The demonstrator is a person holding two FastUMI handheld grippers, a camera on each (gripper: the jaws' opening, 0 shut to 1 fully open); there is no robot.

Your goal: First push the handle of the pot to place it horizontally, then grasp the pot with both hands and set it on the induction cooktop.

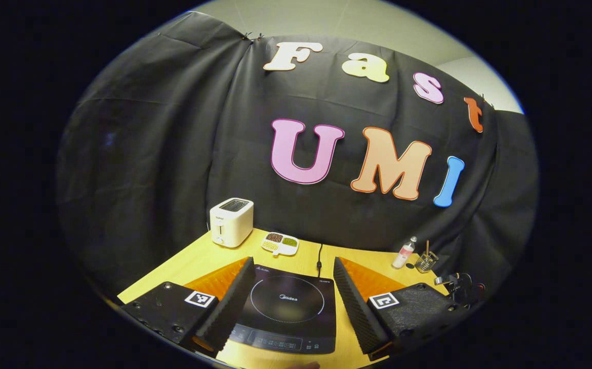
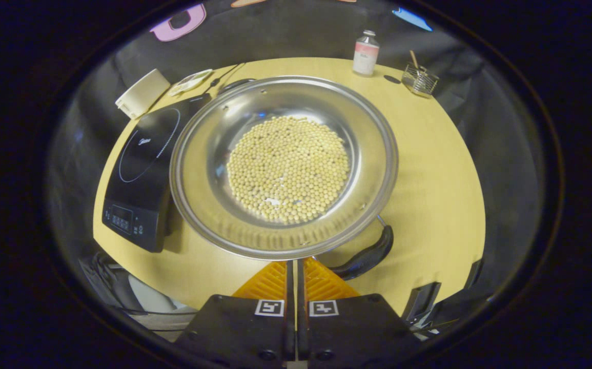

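Presently: left gripper [image 1: 292, 302] wide open above induction cooktop [image 1: 288, 307]; right gripper [image 2: 296, 269] closed, empty, near pot [image 2: 284, 164] rim, beside handle [image 2: 367, 256].

left gripper [image 1: 291, 302], right gripper [image 2: 296, 279]: black housings w/ square markers, screws

The light wooden worktop [image 2: 429, 169] carries a black induction cooktop [image 2: 142, 169] at its left part in the right gripper view, and beside it a steel pot [image 2: 285, 164] filled with pale beans, its dark handle [image 2: 367, 253] lying near the front edge. At the back stand a white toaster [image 1: 231, 221], a divided dish [image 1: 280, 243] of beans, a small bottle [image 2: 366, 53] and a glass holder [image 2: 420, 80]
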